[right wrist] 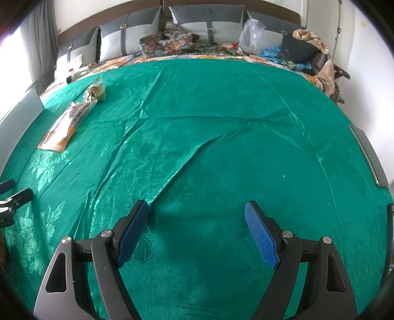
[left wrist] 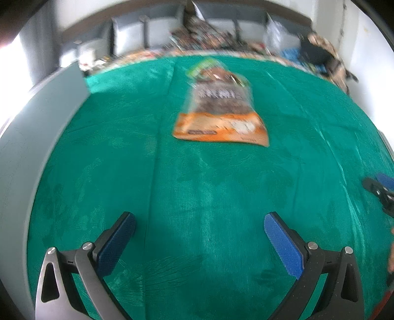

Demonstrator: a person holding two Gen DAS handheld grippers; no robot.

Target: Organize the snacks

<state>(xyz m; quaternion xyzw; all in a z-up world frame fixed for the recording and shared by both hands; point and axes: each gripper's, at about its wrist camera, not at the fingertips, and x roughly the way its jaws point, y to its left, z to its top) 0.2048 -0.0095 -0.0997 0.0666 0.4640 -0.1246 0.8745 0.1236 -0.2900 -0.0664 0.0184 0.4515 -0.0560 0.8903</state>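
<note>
An orange-bottomed snack bag (left wrist: 221,115) lies flat on the green cloth (left wrist: 197,184), straight ahead of my left gripper (left wrist: 200,219), which is open, empty and well short of it. A smaller snack pack with a green label (left wrist: 204,67) lies just beyond the bag. In the right wrist view the bag (right wrist: 65,125) and the small pack (right wrist: 96,91) lie at the far left. My right gripper (right wrist: 197,206) is open and empty over bare cloth (right wrist: 221,147). The left gripper's fingers (right wrist: 14,194) show at the left edge; the right gripper's fingers (left wrist: 379,189) show in the left view.
A grey board (left wrist: 37,137) borders the cloth on the left and a dark strip (right wrist: 369,155) on the right. Behind the cloth lie grey pillows (right wrist: 206,22), patterned fabric (right wrist: 170,41), a clear plastic bag (right wrist: 251,34) and a pile of clothes (right wrist: 307,49).
</note>
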